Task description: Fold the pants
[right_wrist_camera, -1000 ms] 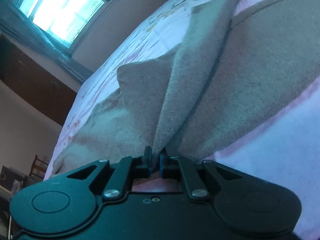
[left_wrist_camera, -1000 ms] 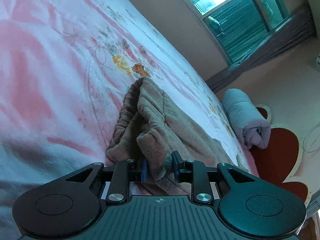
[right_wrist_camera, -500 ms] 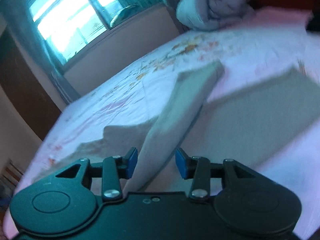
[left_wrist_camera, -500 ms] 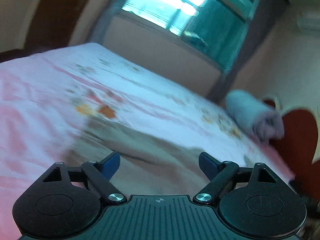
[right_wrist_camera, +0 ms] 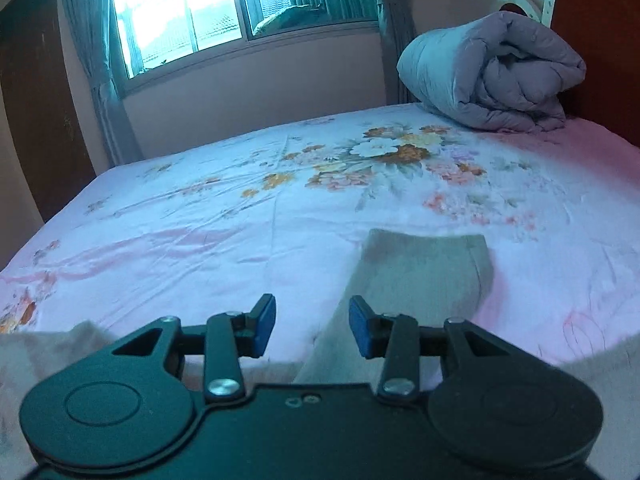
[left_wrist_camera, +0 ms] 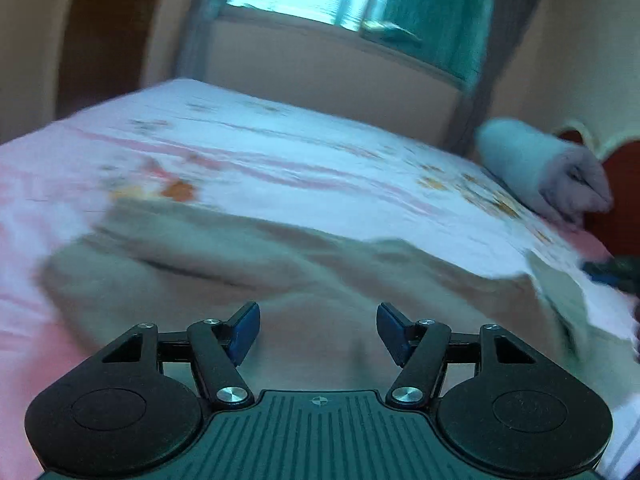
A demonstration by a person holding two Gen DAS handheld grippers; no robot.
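Note:
The beige-grey pants point(left_wrist_camera: 280, 264) lie flat across the flowered bed sheet point(left_wrist_camera: 320, 160), blurred in the left wrist view. My left gripper point(left_wrist_camera: 317, 312) hovers just above them with its jaws apart and closing, and nothing is between them. In the right wrist view one pant leg point(right_wrist_camera: 424, 268) stretches away from me to its hem. My right gripper point(right_wrist_camera: 312, 304) is open above the sheet point(right_wrist_camera: 200, 220) at that leg's left edge, gripping nothing. More of the fabric shows at the lower corners of this view.
A rolled grey quilt point(right_wrist_camera: 492, 72) rests at the head of the bed against a red headboard point(right_wrist_camera: 600, 40). A curtained window point(right_wrist_camera: 200, 12) is on the far wall, and a dark wooden wardrobe point(right_wrist_camera: 32, 100) stands to the left.
Both grippers let go of the pants fabric they pinched, opened and rose. The lifted folds have dropped flat on the bed, and both views have rolled level.

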